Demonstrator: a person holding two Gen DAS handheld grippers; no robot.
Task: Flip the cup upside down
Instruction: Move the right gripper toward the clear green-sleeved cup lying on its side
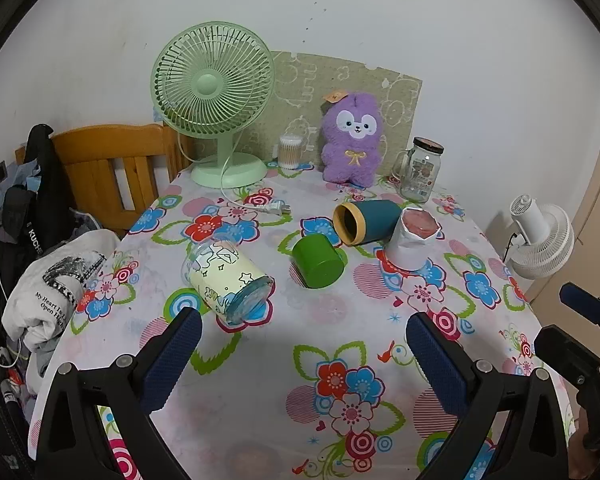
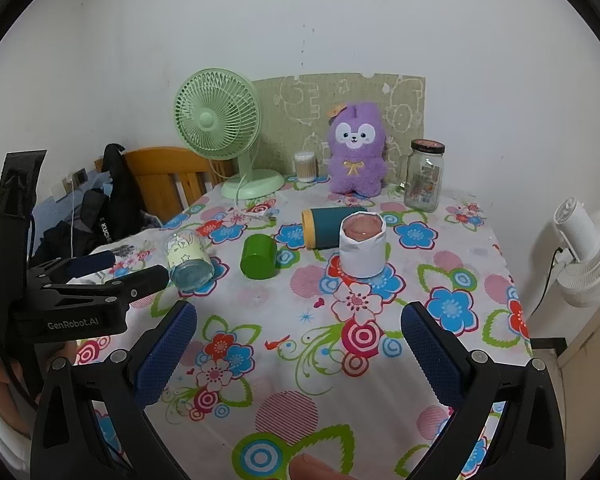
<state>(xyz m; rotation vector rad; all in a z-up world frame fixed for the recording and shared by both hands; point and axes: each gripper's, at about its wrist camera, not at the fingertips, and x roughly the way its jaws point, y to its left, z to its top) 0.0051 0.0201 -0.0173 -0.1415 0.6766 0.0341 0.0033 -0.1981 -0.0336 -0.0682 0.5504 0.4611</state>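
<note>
Three cups lie on their sides on the flowered tablecloth: a glass cup with a pale yellow cartoon sleeve, a green cup, and a teal cup with a yellow rim. A white cup stands with its pink end up. My left gripper is open and empty, just short of the glass cup. My right gripper is open and empty, short of the white cup. The left gripper also shows in the right wrist view.
A green desk fan, cotton swab jar, purple plush toy and lidded glass jar stand along the table's back edge. The fan's plug lies on the cloth. A chair with clothes is left, a white fan right.
</note>
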